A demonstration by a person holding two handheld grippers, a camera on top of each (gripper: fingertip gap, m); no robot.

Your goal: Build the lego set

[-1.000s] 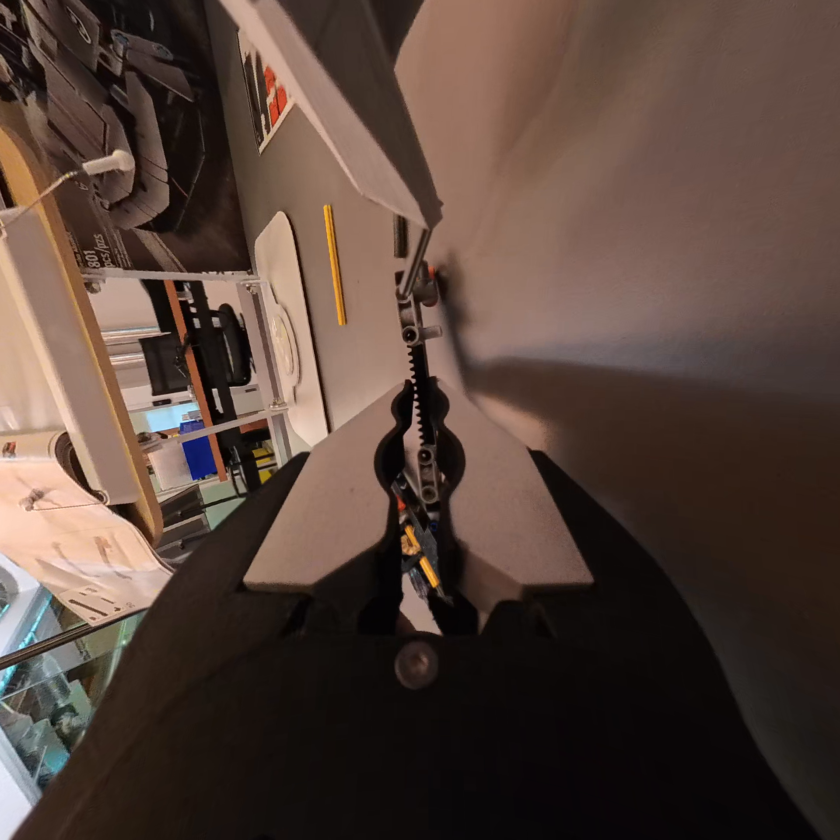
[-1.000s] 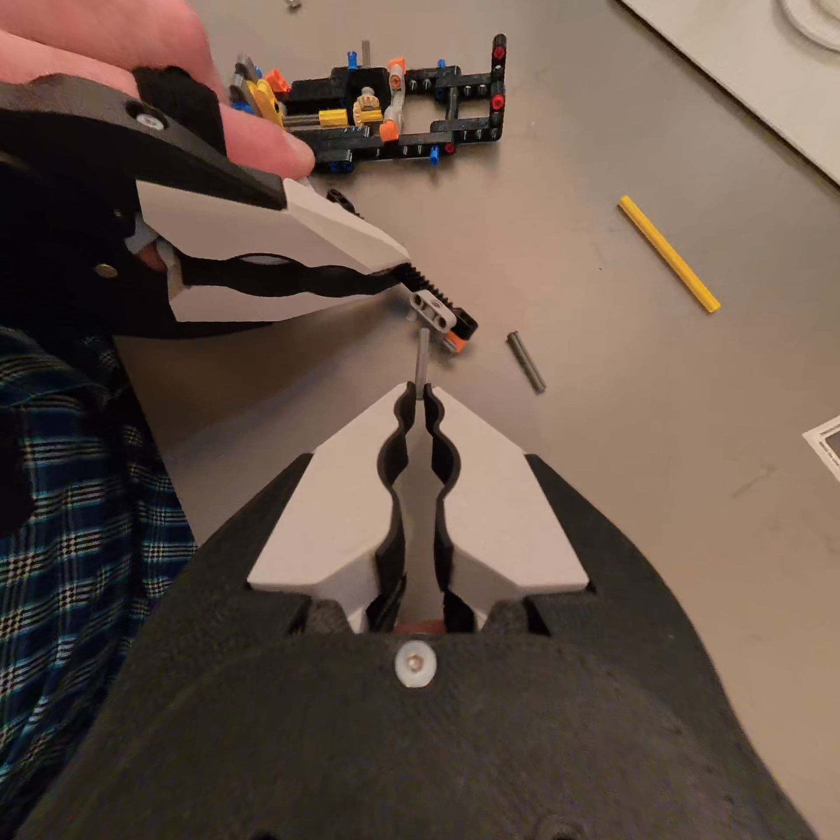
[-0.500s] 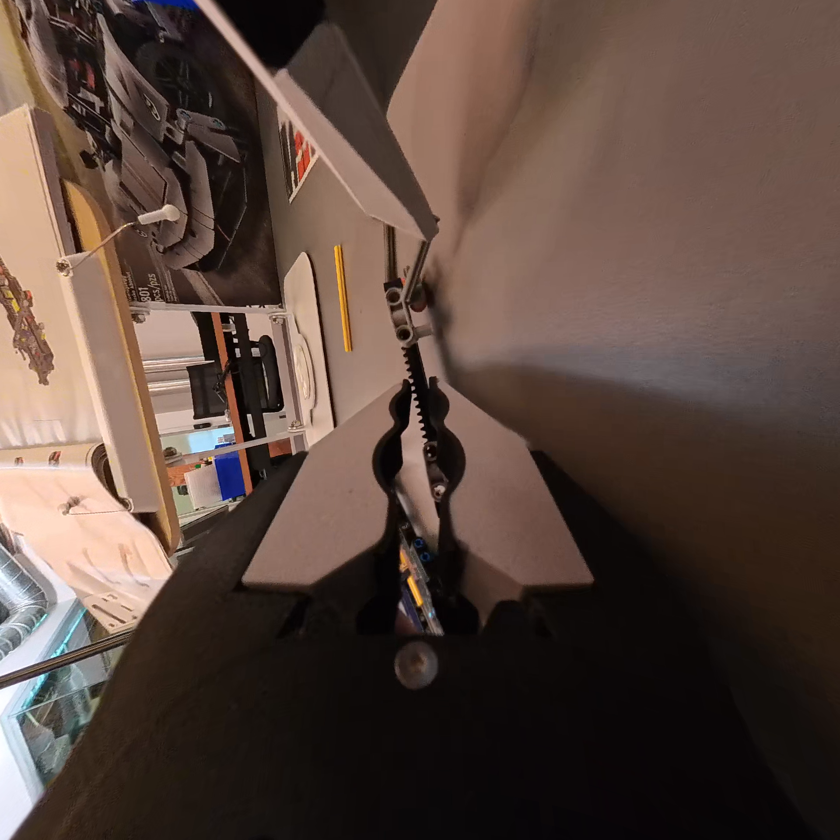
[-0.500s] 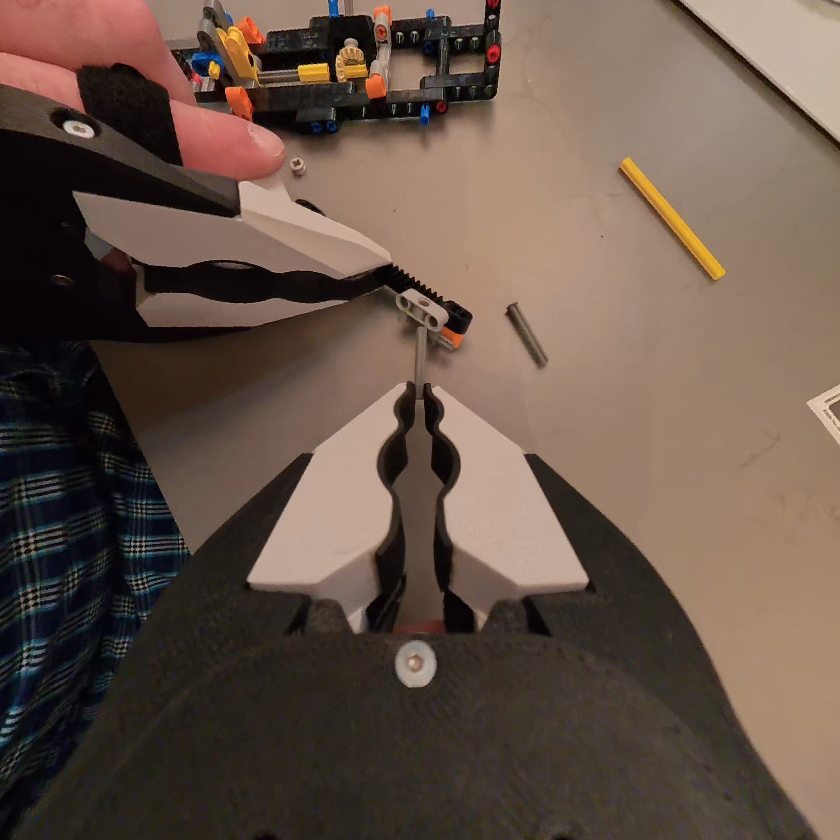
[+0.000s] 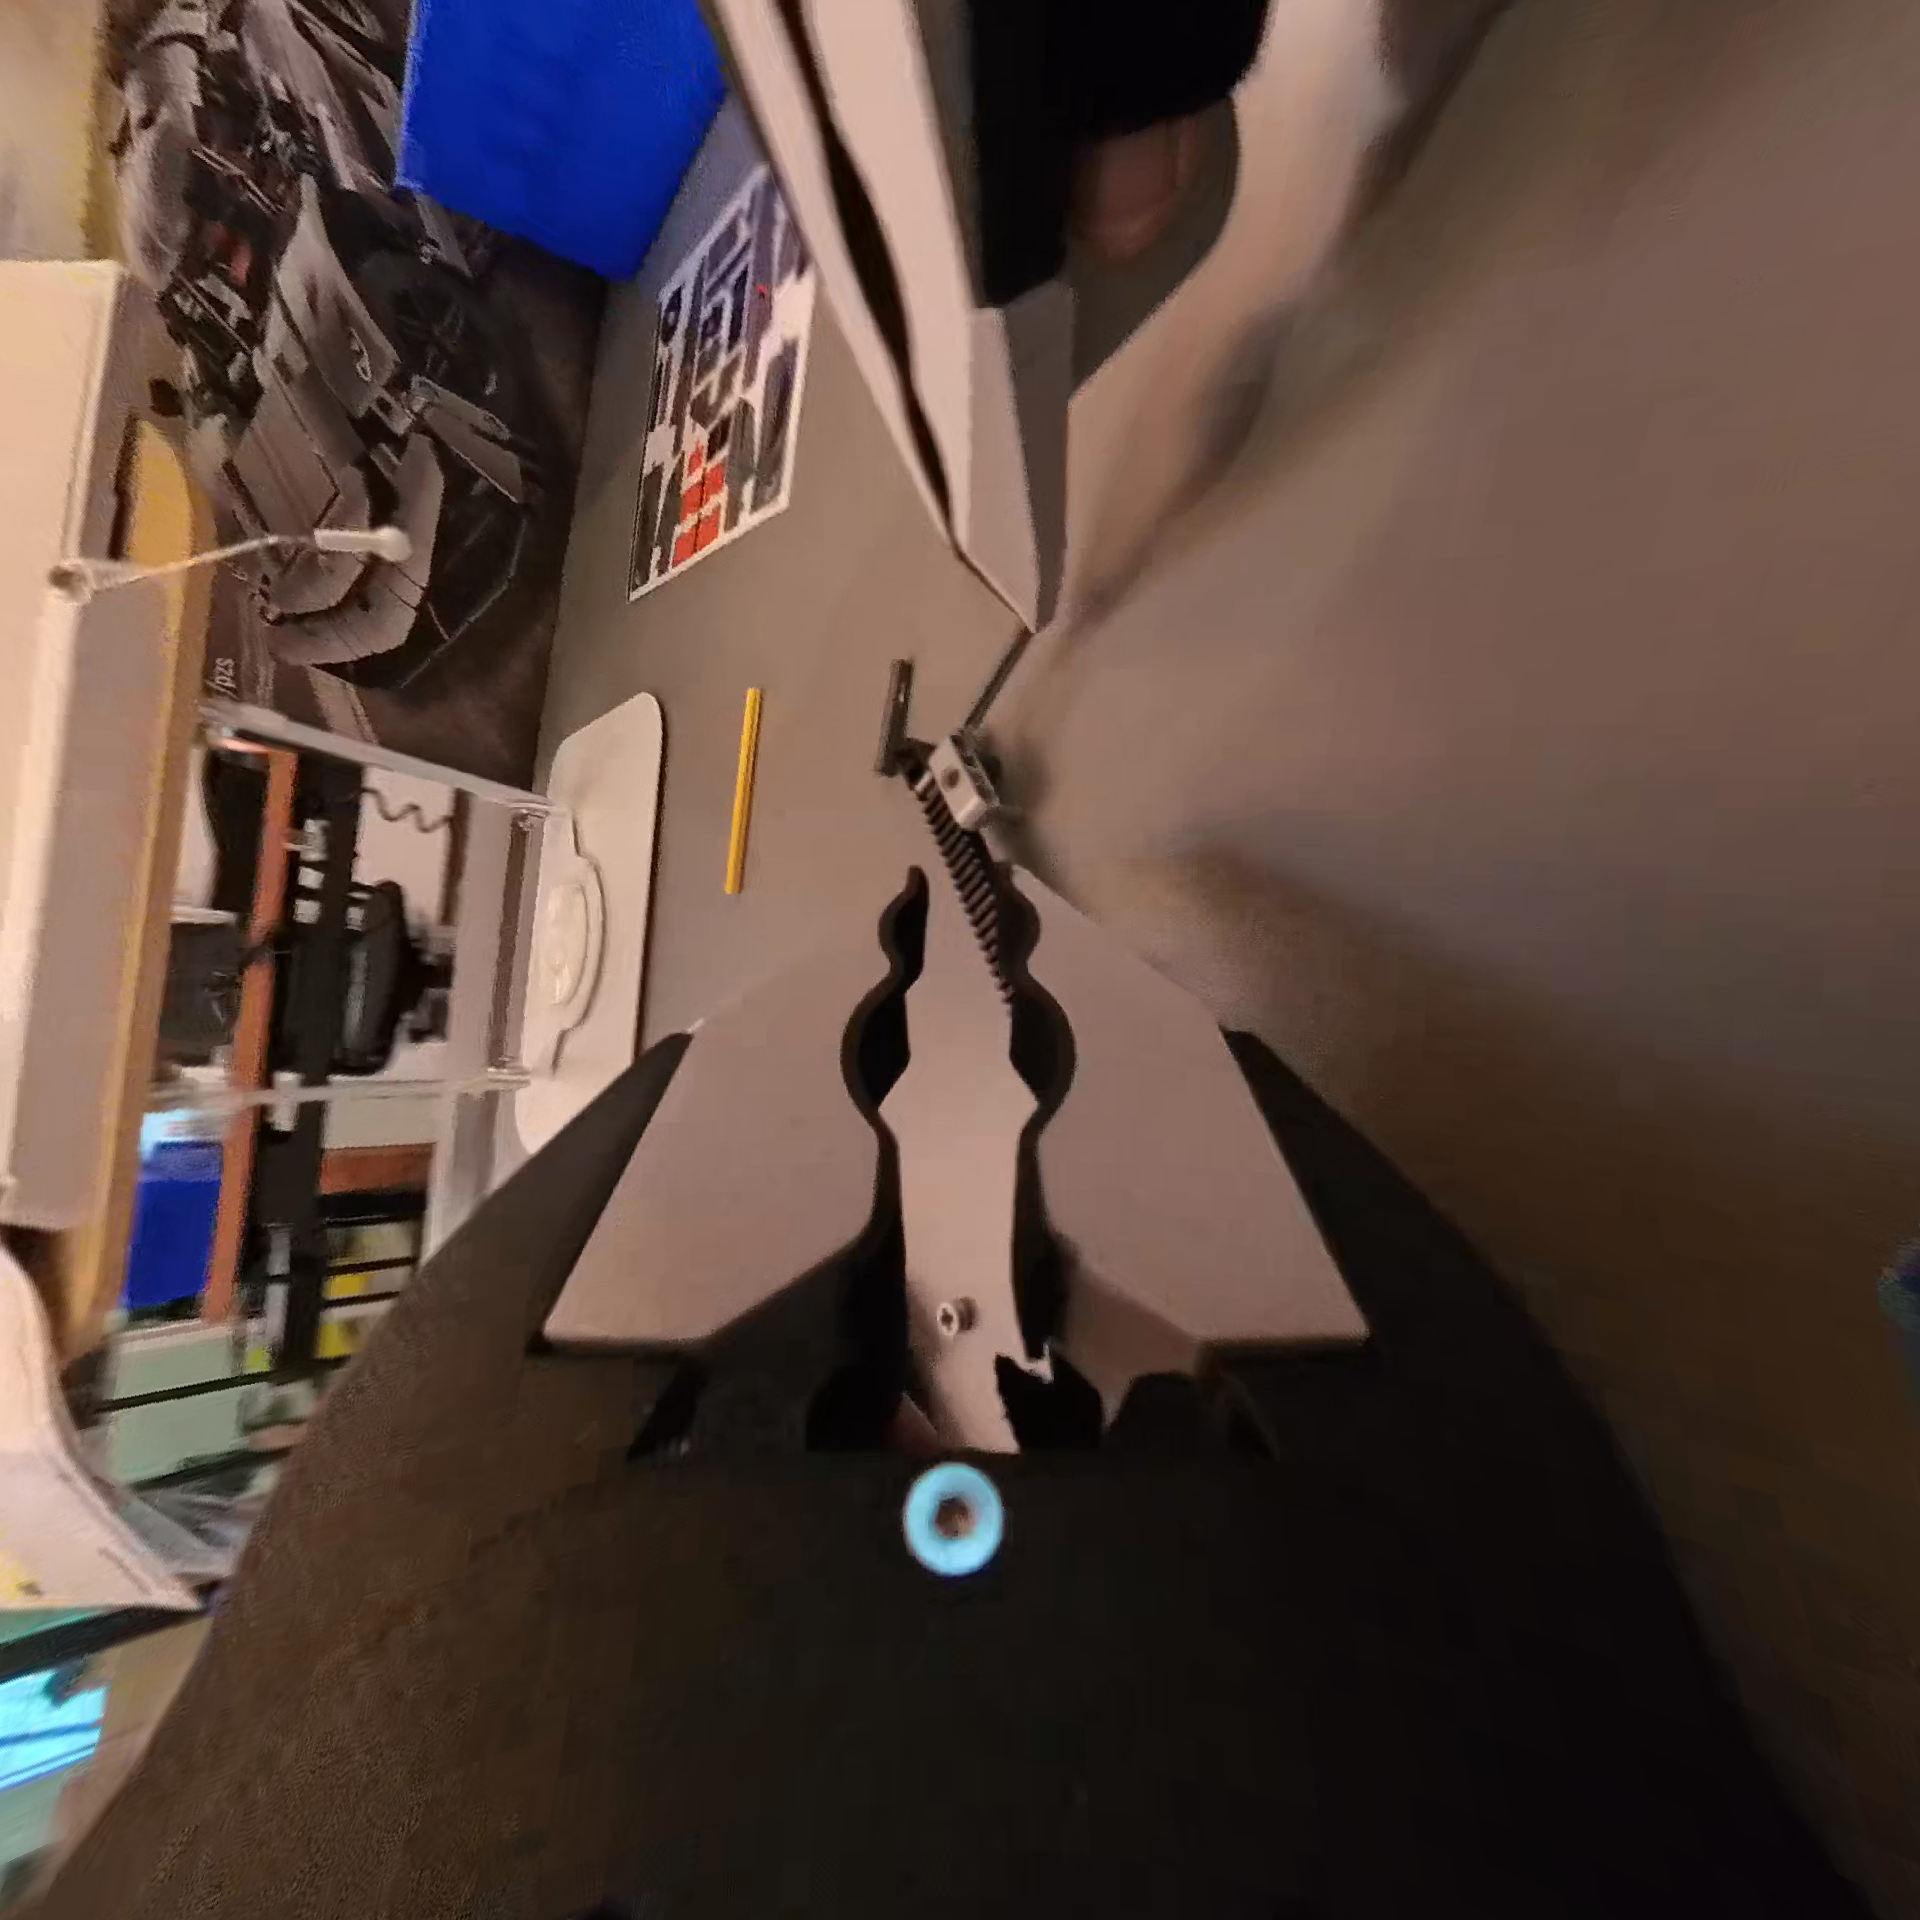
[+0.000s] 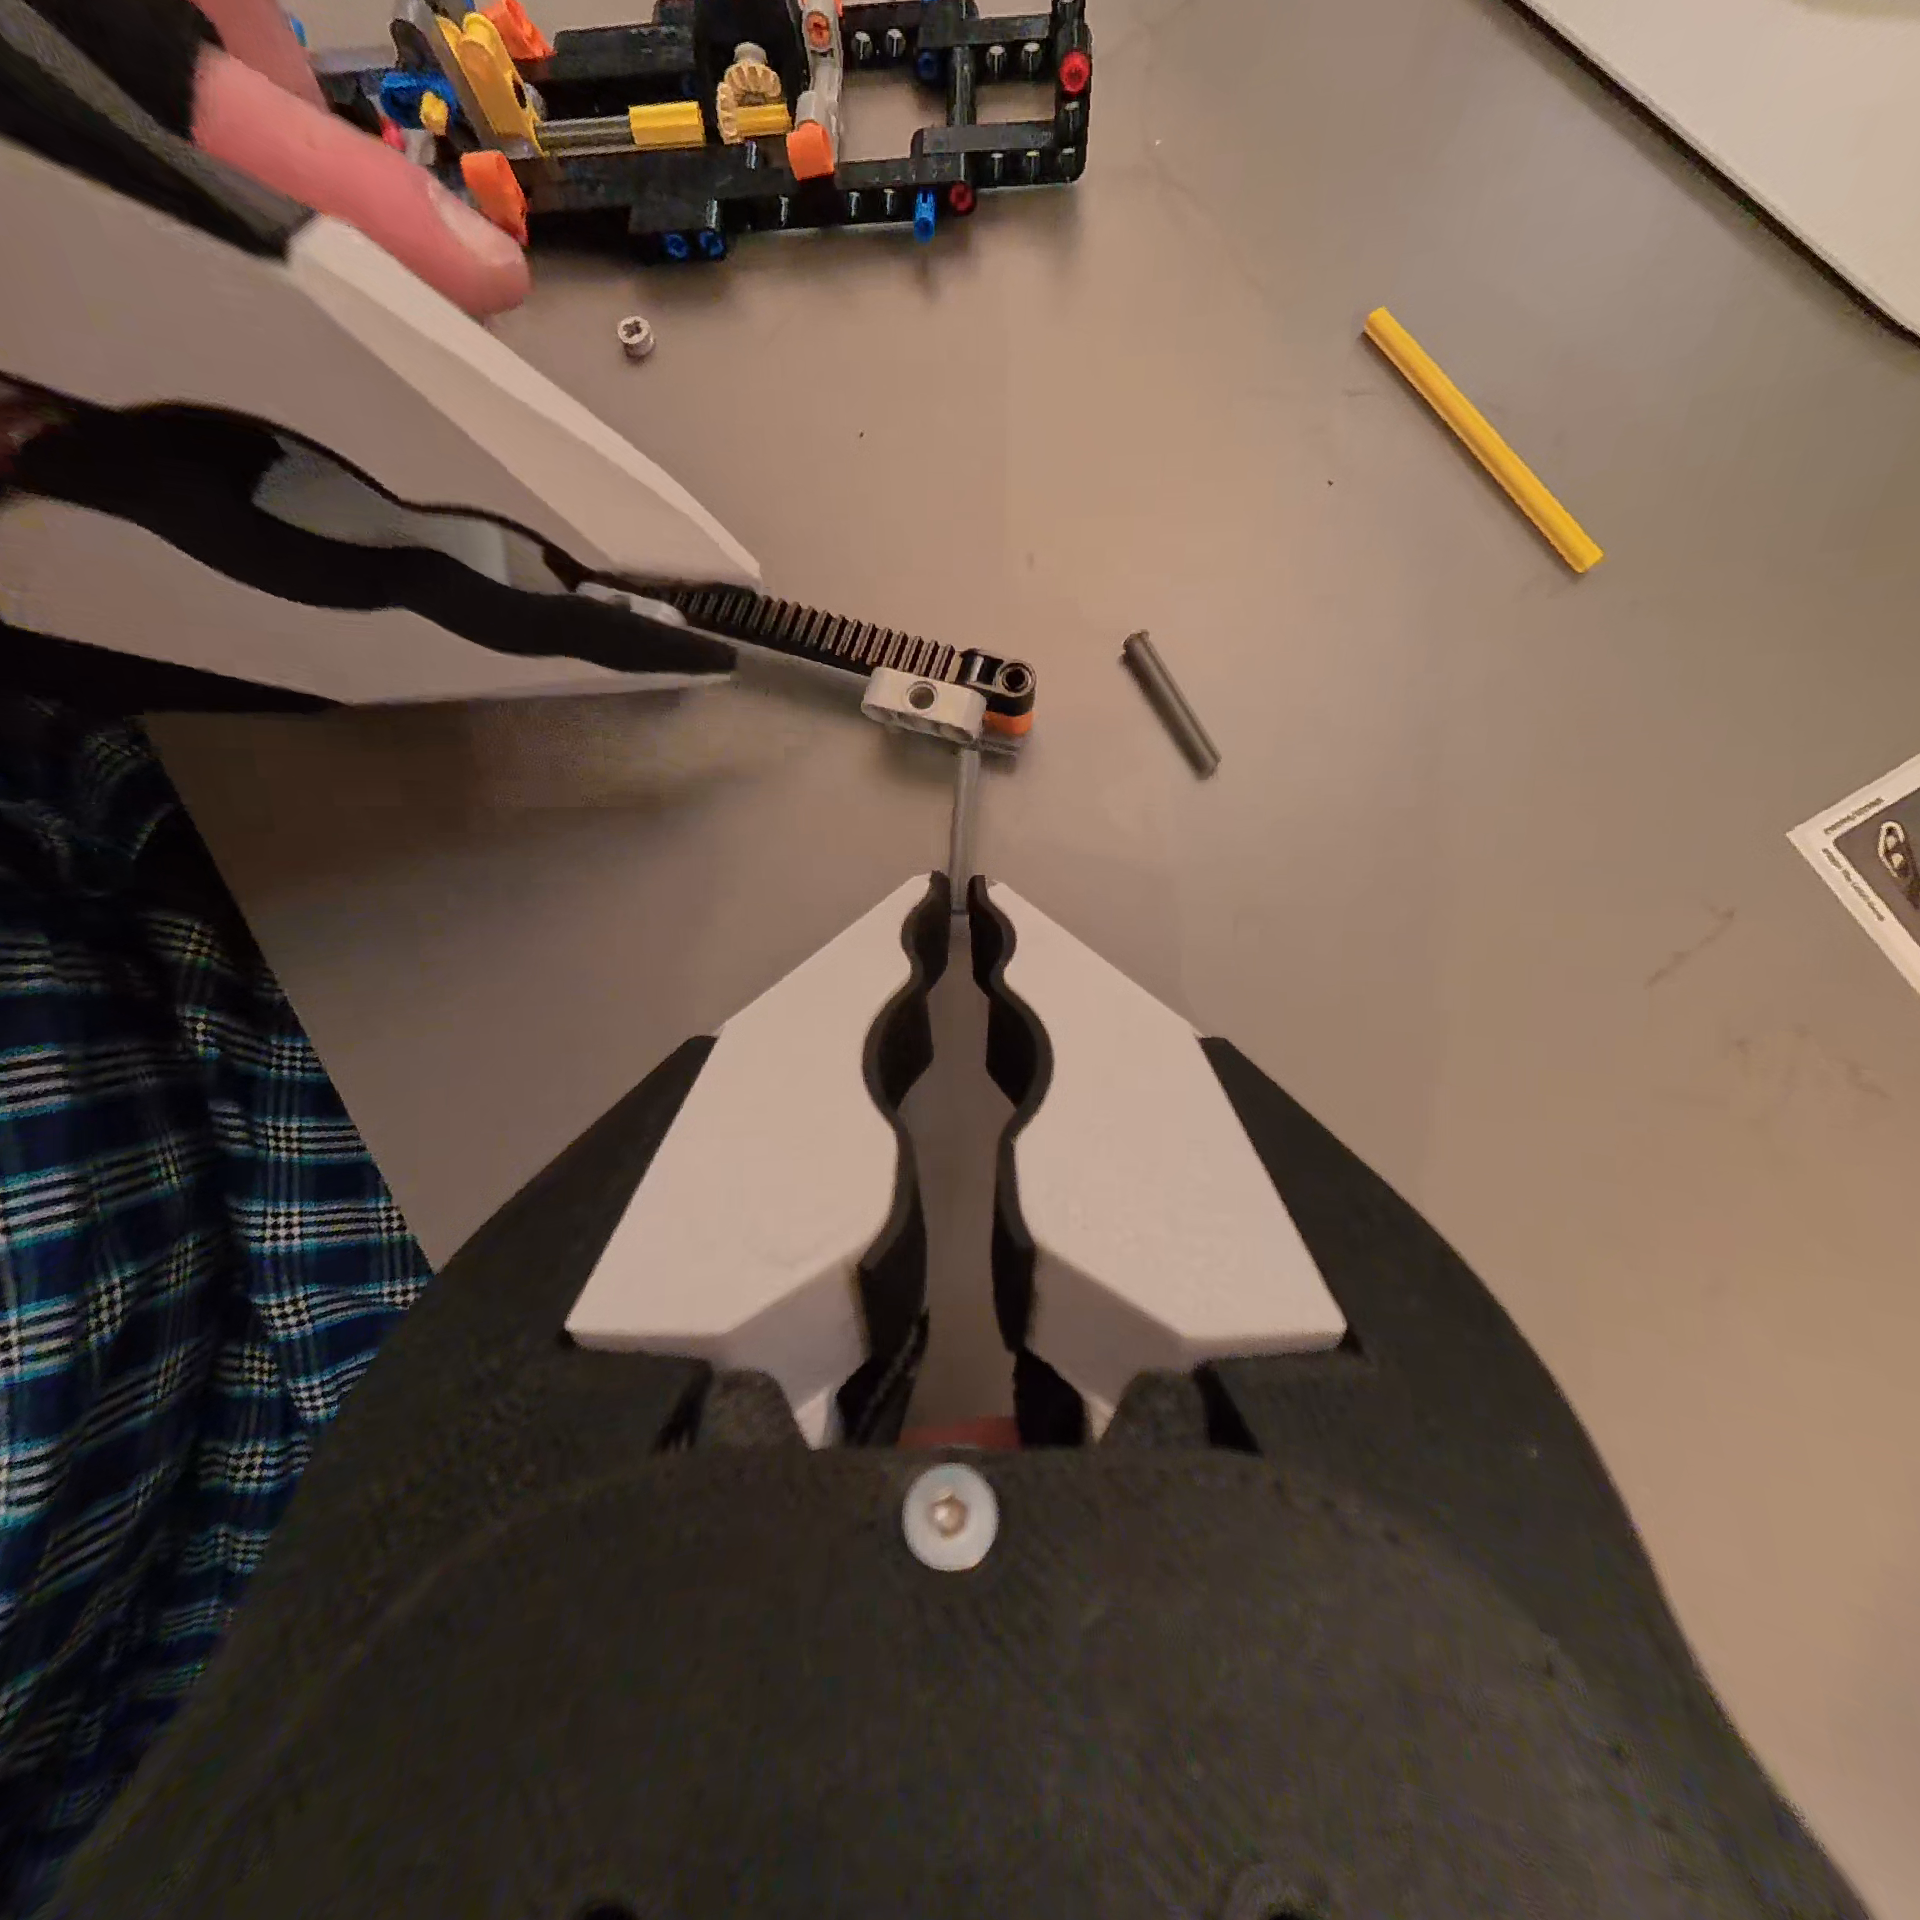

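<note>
Step in hand: joining thin grey axle [image 6: 964,821] into grey connector [image 6: 928,704] at end of black gear rack [image 6: 821,631], above table centre.

Right gripper [image 6: 954,891] narrow, pinching axle. Left gripper [image 6: 717,623] seems loosened; rack lies against one finger only, grip uncertain.

Next, probably: firm left grip, push axle straight in. Chassis [image 6: 790,125] waits far.

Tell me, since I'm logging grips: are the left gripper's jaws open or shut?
Open. In the left wrist view, bare table shows between the left gripper jaws, and the black toothed rack touches only one of them.

Grey tabletop [image 6: 1299,935] (warmly lit), office chair [image 5: 353,977] beyond.
</note>
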